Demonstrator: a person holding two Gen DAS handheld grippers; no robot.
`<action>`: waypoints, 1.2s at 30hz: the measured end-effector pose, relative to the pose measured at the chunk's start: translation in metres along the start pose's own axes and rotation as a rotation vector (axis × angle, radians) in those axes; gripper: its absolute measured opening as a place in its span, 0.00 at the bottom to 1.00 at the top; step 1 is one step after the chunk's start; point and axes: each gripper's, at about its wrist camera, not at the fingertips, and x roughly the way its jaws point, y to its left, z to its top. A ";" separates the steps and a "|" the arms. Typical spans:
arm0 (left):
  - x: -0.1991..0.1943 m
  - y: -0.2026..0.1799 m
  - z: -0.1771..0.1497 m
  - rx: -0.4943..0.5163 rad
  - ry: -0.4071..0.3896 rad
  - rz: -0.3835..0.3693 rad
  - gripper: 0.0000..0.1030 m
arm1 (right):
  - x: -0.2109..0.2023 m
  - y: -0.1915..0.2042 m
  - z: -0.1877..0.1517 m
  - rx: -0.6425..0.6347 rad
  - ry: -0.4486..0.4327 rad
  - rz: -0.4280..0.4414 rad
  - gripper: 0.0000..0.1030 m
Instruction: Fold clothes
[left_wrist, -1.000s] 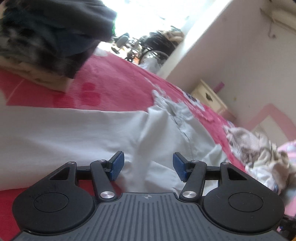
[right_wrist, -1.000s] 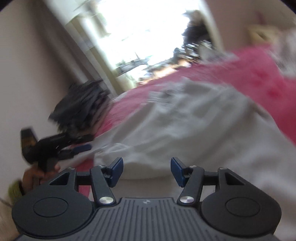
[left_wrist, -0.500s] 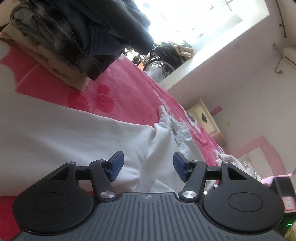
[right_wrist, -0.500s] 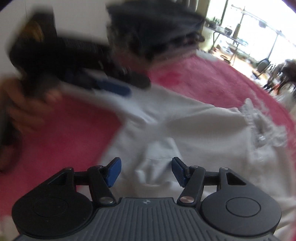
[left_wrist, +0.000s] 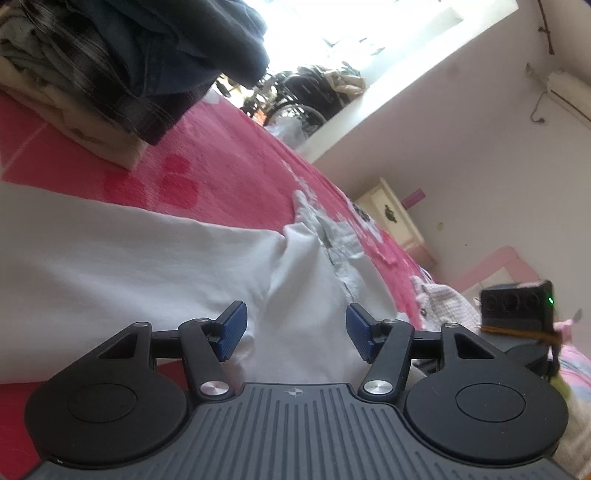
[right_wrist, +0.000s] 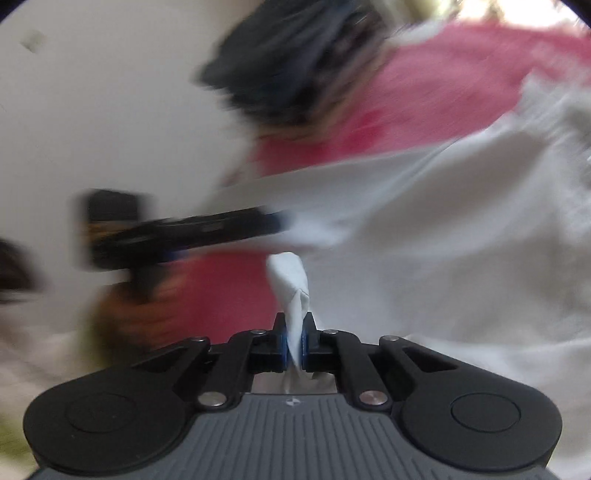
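Observation:
A white garment lies spread on a red bedspread. My left gripper hovers low over one wrinkled part of it, open, its blue pads clear of the cloth. In the blurred right wrist view my right gripper is closing, and its pads pinch a raised fold of the white garment. The left gripper, in a hand, shows there at the left, by the garment's edge.
A pile of folded dark and cream clothes sits on the bed at the far left. Crumpled pale clothes lie at the right. A cream bedside cabinet stands by the wall. A black box with a green light is at the right.
My right gripper swung across the garment and went from open to pinching a fold of white cloth. My left gripper stayed open over the same spot, tilting slightly.

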 end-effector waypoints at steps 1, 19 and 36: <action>0.001 0.000 0.000 0.003 0.006 -0.002 0.58 | -0.002 -0.005 0.001 0.001 0.042 0.075 0.10; 0.011 -0.031 -0.022 0.191 0.082 -0.096 0.58 | -0.061 -0.024 -0.042 0.175 -0.376 -0.134 0.62; 0.046 -0.070 -0.079 0.502 0.246 0.091 0.57 | -0.075 -0.005 -0.168 0.341 -0.673 -0.859 0.49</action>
